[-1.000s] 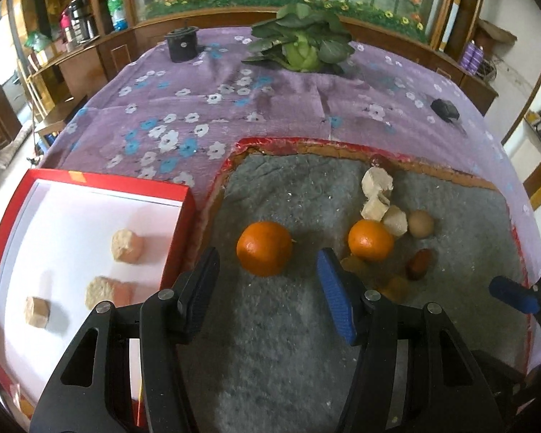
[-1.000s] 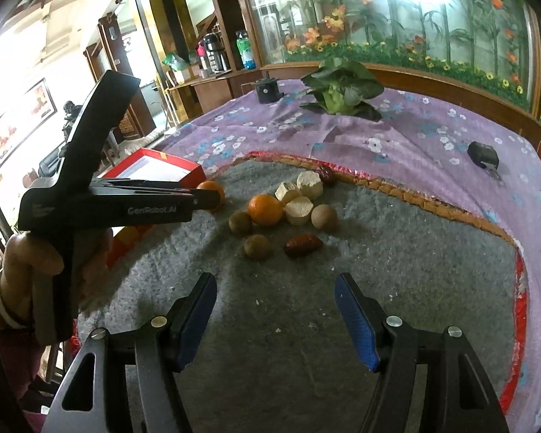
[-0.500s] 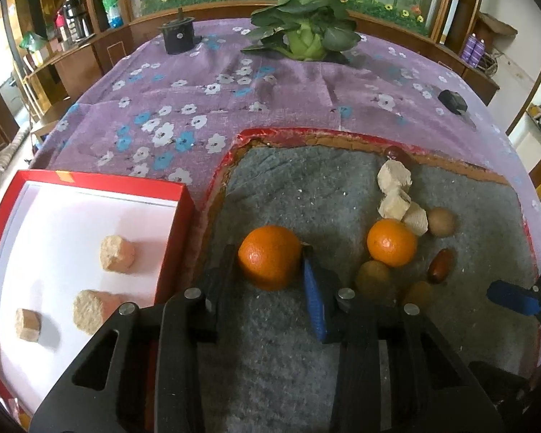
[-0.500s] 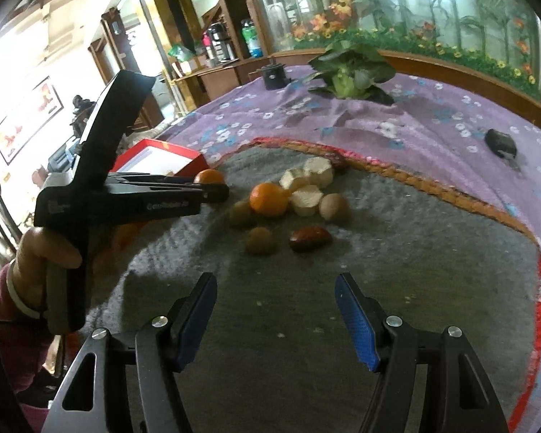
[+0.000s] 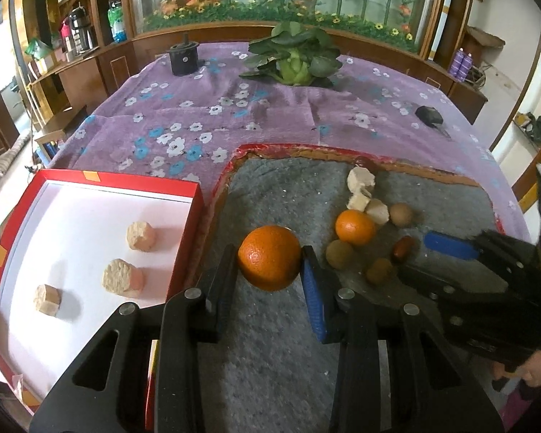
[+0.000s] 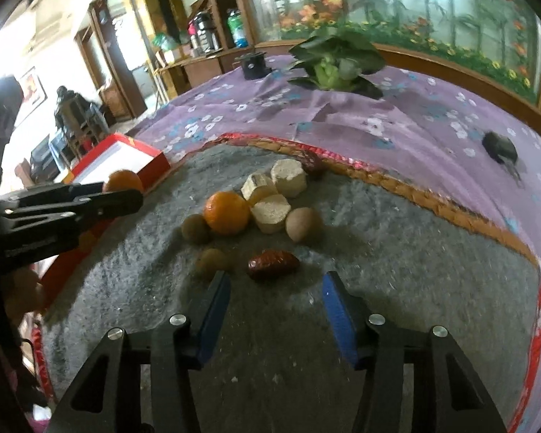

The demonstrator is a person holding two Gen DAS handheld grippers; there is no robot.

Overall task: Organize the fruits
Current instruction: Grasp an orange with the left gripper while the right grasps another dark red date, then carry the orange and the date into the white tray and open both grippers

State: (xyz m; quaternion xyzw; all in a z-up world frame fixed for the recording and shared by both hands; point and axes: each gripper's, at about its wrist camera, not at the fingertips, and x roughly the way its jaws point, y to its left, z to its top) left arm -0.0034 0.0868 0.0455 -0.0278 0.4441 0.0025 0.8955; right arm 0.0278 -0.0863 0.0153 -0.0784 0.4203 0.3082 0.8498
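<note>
My left gripper (image 5: pixel 268 270) is shut on a large orange (image 5: pixel 269 257) and holds it just above the grey felt mat (image 5: pixel 270 361). A second orange (image 5: pixel 355 226) lies on the mat among pale cut chunks (image 5: pixel 360 179), brown round fruits (image 5: pixel 339 253) and a red date (image 5: pixel 403 246). The red box with a white floor (image 5: pixel 72 223) on the left holds three pale chunks. My right gripper (image 6: pixel 276 288) is open and empty, close behind the red date (image 6: pixel 273 264). The held orange also shows in the right wrist view (image 6: pixel 122 181).
A purple flowered cloth (image 5: pixel 270 108) covers the table. A green leafy vegetable (image 5: pixel 294 59), a black pot (image 5: pixel 184 58) and a small black object (image 5: pixel 429 115) lie at the far side. The mat has a red-orange border (image 5: pixel 306 151).
My left gripper closed on the large orange and raised it slightly. My right gripper moved forward toward the red date, staying open.
</note>
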